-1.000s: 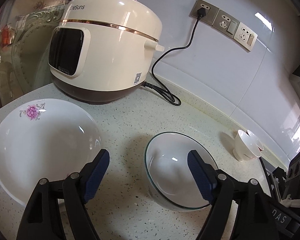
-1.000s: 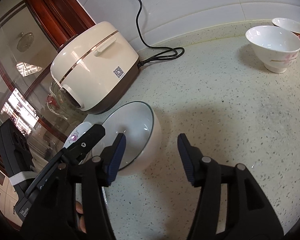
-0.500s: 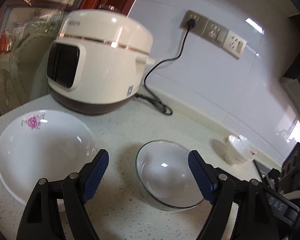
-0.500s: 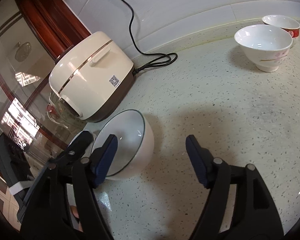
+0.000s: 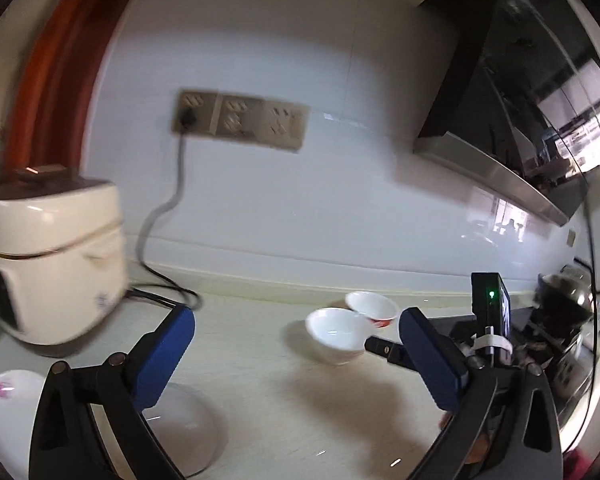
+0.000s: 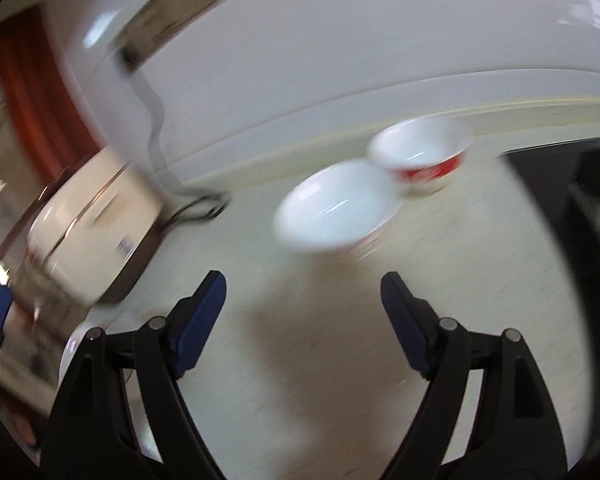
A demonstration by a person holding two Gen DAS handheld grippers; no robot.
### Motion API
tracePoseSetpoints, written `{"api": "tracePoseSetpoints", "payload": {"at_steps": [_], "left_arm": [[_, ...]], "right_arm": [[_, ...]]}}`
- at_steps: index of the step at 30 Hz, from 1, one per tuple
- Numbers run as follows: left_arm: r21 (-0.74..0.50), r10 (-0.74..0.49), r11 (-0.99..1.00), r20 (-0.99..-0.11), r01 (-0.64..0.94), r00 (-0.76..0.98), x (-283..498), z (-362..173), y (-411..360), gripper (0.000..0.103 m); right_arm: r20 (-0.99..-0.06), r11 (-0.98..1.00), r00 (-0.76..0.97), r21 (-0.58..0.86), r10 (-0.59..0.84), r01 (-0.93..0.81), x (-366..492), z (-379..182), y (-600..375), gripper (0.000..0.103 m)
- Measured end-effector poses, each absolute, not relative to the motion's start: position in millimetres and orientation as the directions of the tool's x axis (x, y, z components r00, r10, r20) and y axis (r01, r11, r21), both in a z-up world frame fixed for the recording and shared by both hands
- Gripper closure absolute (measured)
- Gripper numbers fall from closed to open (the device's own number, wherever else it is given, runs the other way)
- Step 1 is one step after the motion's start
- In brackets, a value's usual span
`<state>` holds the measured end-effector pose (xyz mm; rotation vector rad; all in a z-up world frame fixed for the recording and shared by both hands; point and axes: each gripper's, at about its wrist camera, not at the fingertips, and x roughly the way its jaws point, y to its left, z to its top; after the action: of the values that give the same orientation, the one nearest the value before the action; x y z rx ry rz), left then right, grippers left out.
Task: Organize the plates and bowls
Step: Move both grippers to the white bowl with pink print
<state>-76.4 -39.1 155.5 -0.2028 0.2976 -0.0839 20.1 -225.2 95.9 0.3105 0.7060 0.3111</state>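
Observation:
Both views are blurred by motion. My left gripper [image 5: 296,354] is opening wide with nothing between its blue pads. Below its left finger stands the green-rimmed white bowl [image 5: 188,420] on the counter, and the flowered plate [image 5: 4,392] lies at the far left. Two small bowls stand farther along the counter: a plain white bowl [image 5: 336,336] and behind it a bowl with red print [image 5: 374,308]. My right gripper [image 6: 304,320] is also opening and holds nothing; the white bowl [image 6: 332,212] and the red-printed bowl [image 6: 420,156] lie ahead of it.
A cream rice cooker [image 5: 52,260] stands at the left with its black cord [image 5: 168,208] running up to the wall sockets [image 5: 240,120]. A range hood [image 5: 520,100] hangs at the right above a black stove [image 5: 548,340]. The pale counter [image 5: 280,400] stretches between them.
Both grippers have risen and swung right, away from the green-rimmed bowl toward the two small bowls. Both jaws stand wider than before.

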Motion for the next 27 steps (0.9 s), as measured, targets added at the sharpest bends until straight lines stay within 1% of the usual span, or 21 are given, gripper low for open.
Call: {"api": "tracePoseSetpoints", "payload": {"at_steps": [1,2,3,6,10,15,16,18,19,20,22,25,27], "left_arm": [[-0.228,-0.121,0.972,-0.306,0.050,0.944,-64.5,156.3,-41.0,0.000],[-0.281,-0.140,0.959,-0.358,0.037,0.923,-39.5,153.8,-40.8,0.000],[-0.333,-0.160,0.943,-0.399,0.020,0.903,-20.9,148.7,-38.6,0.000],[-0.427,-0.187,0.903,-0.495,-0.050,0.849,26.3,128.0,-37.2,0.000],[-0.423,-0.164,0.901,-0.541,-0.099,0.825,63.7,108.2,-42.1,0.000],[-0.445,-0.164,0.884,-0.586,-0.145,0.793,109.5,85.6,-46.9,0.000],[-0.433,-0.156,0.887,-0.607,-0.160,0.779,117.0,77.6,-48.0,0.000],[-0.411,-0.154,0.896,-0.647,-0.171,0.747,128.0,61.9,-50.9,0.000],[-0.404,-0.153,0.898,-0.660,-0.176,0.735,131.0,57.4,-51.6,0.000],[-0.402,-0.160,0.898,-0.673,-0.176,0.722,135.4,52.5,-53.8,0.000],[-0.403,-0.182,0.902,-0.684,-0.157,0.706,140.5,43.3,-57.5,0.000],[-0.373,-0.158,0.913,-0.693,-0.163,0.703,143.4,37.2,-57.4,0.000],[-0.386,-0.164,0.905,-0.706,-0.180,0.689,145.3,29.9,-53.1,0.000]], "right_arm": [[-0.582,0.907,0.725,0.398,0.367,-0.140,29.4,97.1,-237.5,0.019],[-0.585,0.902,0.726,0.418,0.362,-0.113,38.9,97.3,-248.2,0.019],[-0.586,0.891,0.720,0.444,0.371,-0.097,48.6,96.4,-257.3,0.019],[-0.571,0.847,0.710,0.528,0.412,-0.067,75.5,89.2,-278.4,0.019],[-0.568,0.802,0.693,0.597,0.444,-0.025,105.9,75.0,-295.7,0.019],[-0.608,0.816,0.640,0.576,0.471,-0.053,121.5,69.7,-287.2,0.019],[-0.610,0.828,0.643,0.557,0.463,-0.068,121.9,71.8,-281.9,0.021],[-0.621,0.852,0.646,0.515,0.445,-0.091,124.8,74.4,-271.6,0.030],[-0.629,0.859,0.640,0.503,0.441,-0.098,125.6,73.9,-267.3,0.037],[-0.638,0.864,0.633,0.494,0.439,-0.102,126.3,71.6,-263.6,0.040],[-0.653,0.875,0.629,0.474,0.422,-0.094,128.2,66.6,-258.9,0.041],[-0.669,0.888,0.627,0.452,0.399,-0.084,128.7,60.9,-256.5,0.042],[-0.671,0.879,0.615,0.469,0.414,-0.081,129.3,56.7,-256.4,0.042]]}}
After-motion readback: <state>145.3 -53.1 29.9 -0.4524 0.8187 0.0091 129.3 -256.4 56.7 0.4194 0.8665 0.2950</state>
